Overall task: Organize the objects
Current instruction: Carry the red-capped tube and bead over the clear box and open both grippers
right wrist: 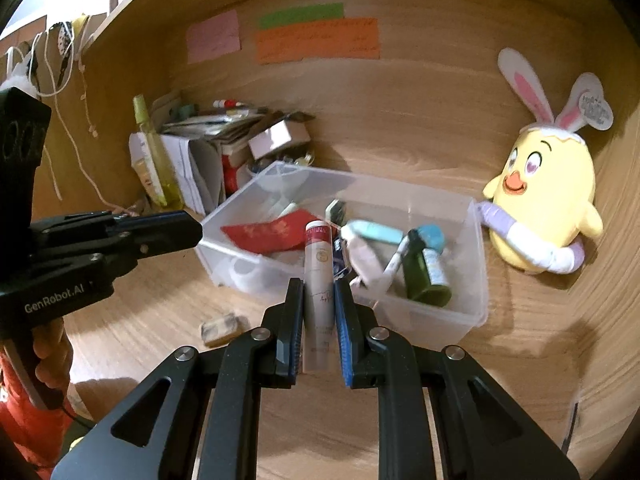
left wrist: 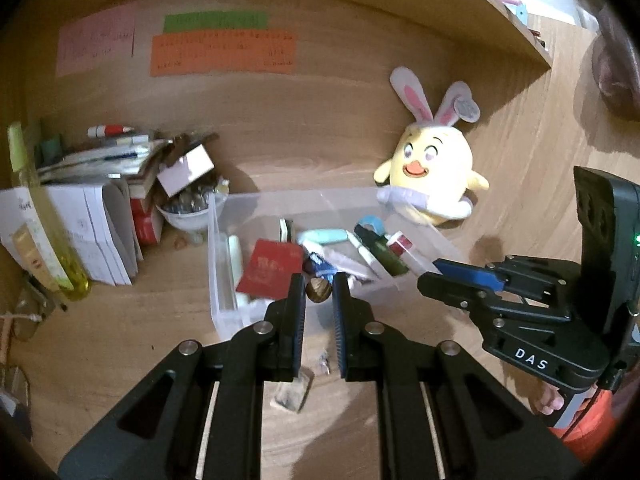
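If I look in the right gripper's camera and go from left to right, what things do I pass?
Other black gripper → tall yellow-green bottle → red envelope → white tube with red cap, in the right gripper → dark green bottle → yellow plush chick with bunny ears.

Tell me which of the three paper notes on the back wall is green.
The green note is the narrow strip at the top, just above the wide orange note; the pink note sits apart to their left.

Home desk nook, wooden desk, plush chick, sticky notes, stacked papers
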`<state>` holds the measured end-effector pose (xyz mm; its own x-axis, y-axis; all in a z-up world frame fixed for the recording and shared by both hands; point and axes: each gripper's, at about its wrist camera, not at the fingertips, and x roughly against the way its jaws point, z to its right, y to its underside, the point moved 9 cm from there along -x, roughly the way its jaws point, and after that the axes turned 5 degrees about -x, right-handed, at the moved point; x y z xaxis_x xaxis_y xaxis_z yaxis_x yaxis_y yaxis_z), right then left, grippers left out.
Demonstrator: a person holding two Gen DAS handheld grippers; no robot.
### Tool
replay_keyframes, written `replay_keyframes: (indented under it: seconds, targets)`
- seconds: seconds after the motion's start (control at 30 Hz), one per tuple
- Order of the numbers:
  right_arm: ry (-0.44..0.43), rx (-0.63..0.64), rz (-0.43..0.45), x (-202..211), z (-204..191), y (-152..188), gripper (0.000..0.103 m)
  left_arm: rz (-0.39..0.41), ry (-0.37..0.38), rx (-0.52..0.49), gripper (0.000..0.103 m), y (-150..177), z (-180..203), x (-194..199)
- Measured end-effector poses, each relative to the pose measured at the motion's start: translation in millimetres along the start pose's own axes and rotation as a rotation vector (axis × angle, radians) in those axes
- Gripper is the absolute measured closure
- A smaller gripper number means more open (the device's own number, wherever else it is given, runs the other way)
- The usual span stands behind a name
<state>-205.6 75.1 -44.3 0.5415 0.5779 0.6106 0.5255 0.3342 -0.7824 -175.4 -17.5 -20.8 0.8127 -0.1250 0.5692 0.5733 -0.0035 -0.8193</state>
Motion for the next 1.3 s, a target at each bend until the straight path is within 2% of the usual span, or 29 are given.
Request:
replay_keyframes:
  seconds: [0.27,0.47,0.93,1.3]
  targets:
    - [0.008,-0.006,0.039,-1,9,-23,0.089,0.008,-0.021,0.014,0.091,-18,-8,-14]
    - [0.036,-0.009,0.04,-11,20,-34,0.089,-0.026,-0.029,0.027,0.091,-22,-14,-35]
    - [0.085,-0.046,-0.068,-65,52,-33,0.089,-0.125,-0.027,0.017,0.09,-9,-14,-79]
    - [0.089,-0.055,-0.133,-94,56,-22,0.089,-0.167,-0.014,0.037,0.09,1,-21,-97]
